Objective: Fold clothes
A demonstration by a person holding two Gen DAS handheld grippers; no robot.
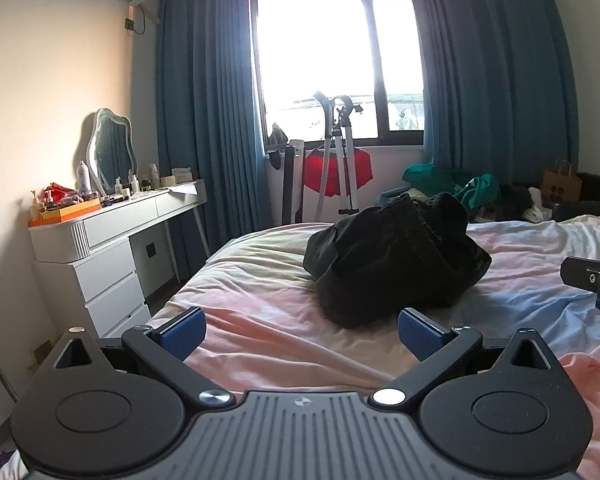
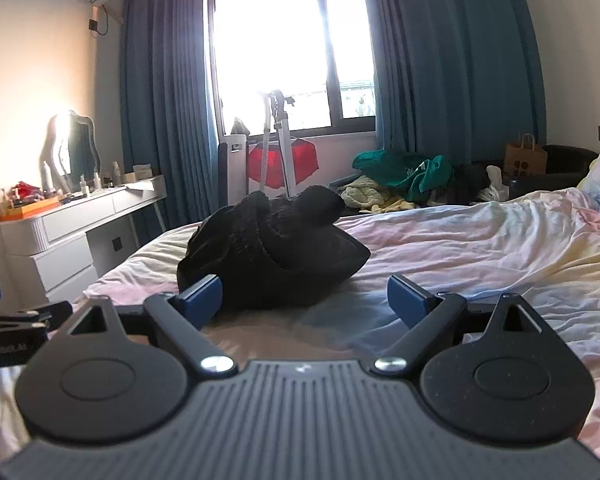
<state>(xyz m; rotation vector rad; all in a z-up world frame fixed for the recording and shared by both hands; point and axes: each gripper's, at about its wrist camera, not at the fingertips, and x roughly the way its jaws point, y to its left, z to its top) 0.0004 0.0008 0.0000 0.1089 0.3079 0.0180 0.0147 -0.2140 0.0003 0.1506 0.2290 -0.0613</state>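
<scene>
Jaws on both sides stand wide and hold nothing: the left gripper [image 1: 302,330] and the right gripper [image 2: 304,300] each hover low over the bed [image 1: 260,320], tipped slightly downward. Ahead of both lies the black garment [image 1: 396,260], a crumpled heap on the sheet; from the left it sits beyond and toward the right-hand jaw, from the right [image 2: 276,248] it lies just past the left-hand jaw. It looks like a thick, ribbed knit, so probably soft, floppy and fairly light, likely to sag and drag rather than slide. A raised fold or rolled edge nearest the jaws seems the best place to pinch. Its sleeves, hem and neckline cannot be told apart in the bundle, and the far side is hidden.
</scene>
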